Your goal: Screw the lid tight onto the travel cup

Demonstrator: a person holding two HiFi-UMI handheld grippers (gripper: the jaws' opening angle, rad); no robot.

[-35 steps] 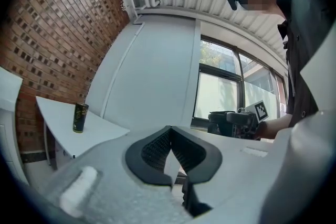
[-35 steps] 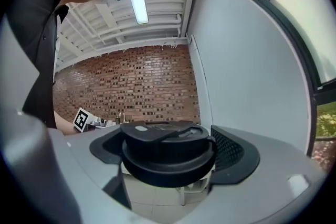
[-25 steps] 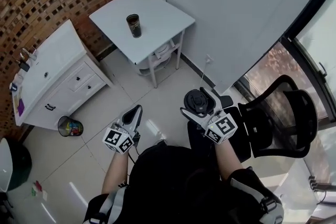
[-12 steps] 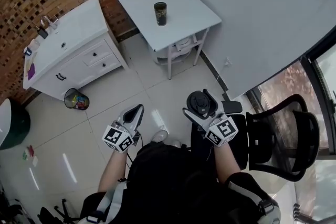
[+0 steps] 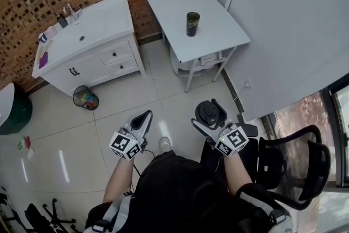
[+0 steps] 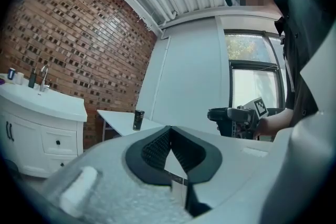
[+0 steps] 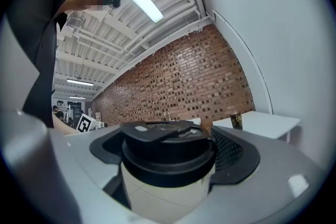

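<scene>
- Out over the pale tiled floor, well short of the small white square table [image 5: 221,35], I had both tools pointing level in front of the body.
- The right gripper [image 5: 209,113] was clamped on the round black plastic lid [image 5: 206,111]. Its view showed a paler collar under the black rim, seated between the ribbed pads.
- The left gripper [image 5: 143,116] was fully closed with nothing between its jaws.
- The tall dark cylindrical travel cup [image 5: 192,24] stood upright and alone near the middle of the table, far from either tool. The lid was not yet on it.
- My worries from here:
  - The narrow cup could tip or simply spin on the smooth top if I twisted the lid before the left jaws opened and steadied it.
  - A lid set down tilted would likely cross-thread.
  - The grip sat on the rim, so a knock could cock the lid.
</scene>
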